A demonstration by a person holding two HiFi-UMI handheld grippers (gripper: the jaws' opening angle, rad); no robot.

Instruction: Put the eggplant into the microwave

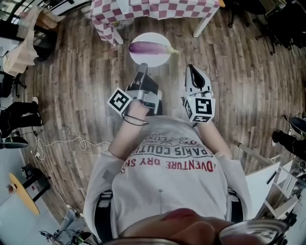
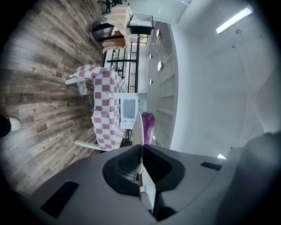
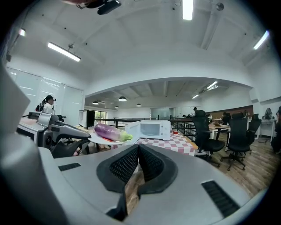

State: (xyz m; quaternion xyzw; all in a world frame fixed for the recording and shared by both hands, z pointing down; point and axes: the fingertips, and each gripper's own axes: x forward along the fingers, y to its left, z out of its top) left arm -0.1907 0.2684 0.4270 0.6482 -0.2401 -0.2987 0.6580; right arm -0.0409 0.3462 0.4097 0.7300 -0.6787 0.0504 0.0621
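A purple eggplant [image 1: 150, 47] with a green stem lies on a white plate [image 1: 148, 61]. My left gripper [image 1: 143, 68] is shut on the plate's near rim and holds it level above the wooden floor. In the left gripper view the plate [image 2: 137, 127] shows edge-on between the pads, with the eggplant [image 2: 148, 125] beyond it. My right gripper [image 1: 192, 70] hangs beside the plate, shut with nothing in it. The white microwave [image 3: 151, 129] stands on a red-checked table [image 3: 180, 143] ahead, behind the eggplant [image 3: 107, 132], and its door looks closed.
The checked table [image 1: 143, 12] with white legs lies just beyond the plate. Black office chairs [image 3: 237, 136] stand to the right on the wooden floor. A white cable [image 1: 62, 142] trails on the floor at the left. A person [image 3: 47, 104] stands far off to the left.
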